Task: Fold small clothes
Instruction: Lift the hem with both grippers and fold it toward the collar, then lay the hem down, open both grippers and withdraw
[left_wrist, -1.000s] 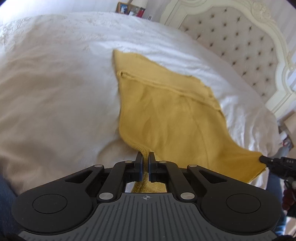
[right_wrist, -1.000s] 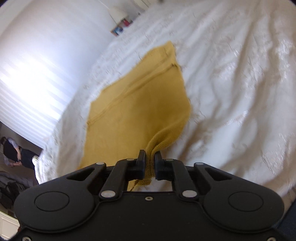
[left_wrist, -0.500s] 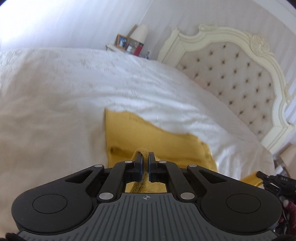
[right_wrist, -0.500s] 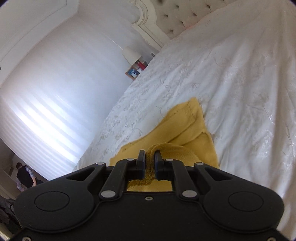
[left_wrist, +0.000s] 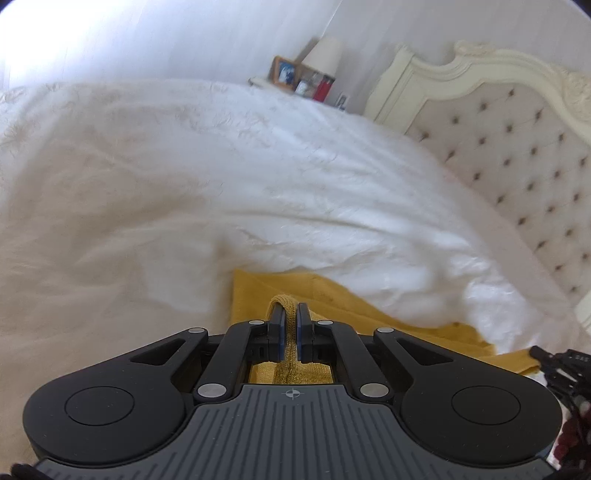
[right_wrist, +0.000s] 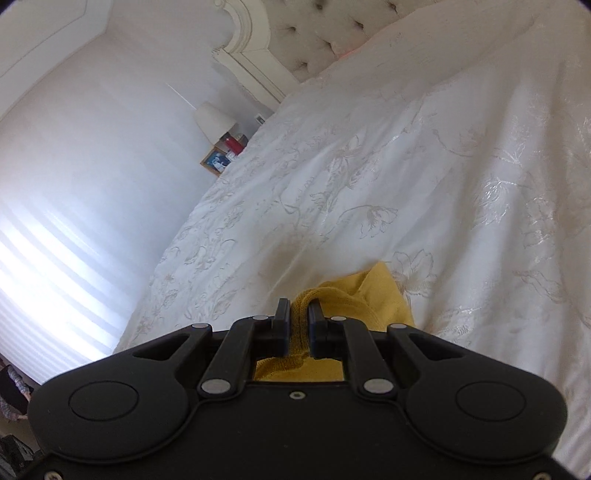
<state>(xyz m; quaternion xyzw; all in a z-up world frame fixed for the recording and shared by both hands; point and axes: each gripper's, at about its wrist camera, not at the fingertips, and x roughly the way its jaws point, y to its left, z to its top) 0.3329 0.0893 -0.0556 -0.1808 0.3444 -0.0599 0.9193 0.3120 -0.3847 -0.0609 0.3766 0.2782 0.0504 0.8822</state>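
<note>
Left gripper (left_wrist: 291, 314) and right gripper (right_wrist: 299, 310) each pinch a fold of the yellow knit garment (left_wrist: 369, 314) lying on a white bedspread (left_wrist: 184, 184), mostly hidden beneath them. Nightstand labels perhaps too blurred to read.

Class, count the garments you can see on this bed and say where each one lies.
1. A single yellow knit garment lies on the white bedspread, pinched by both the left gripper and right gripper. Others may be hidden.

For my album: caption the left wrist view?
Left gripper pinching a mustard knit garment over a white bedspread.
</note>
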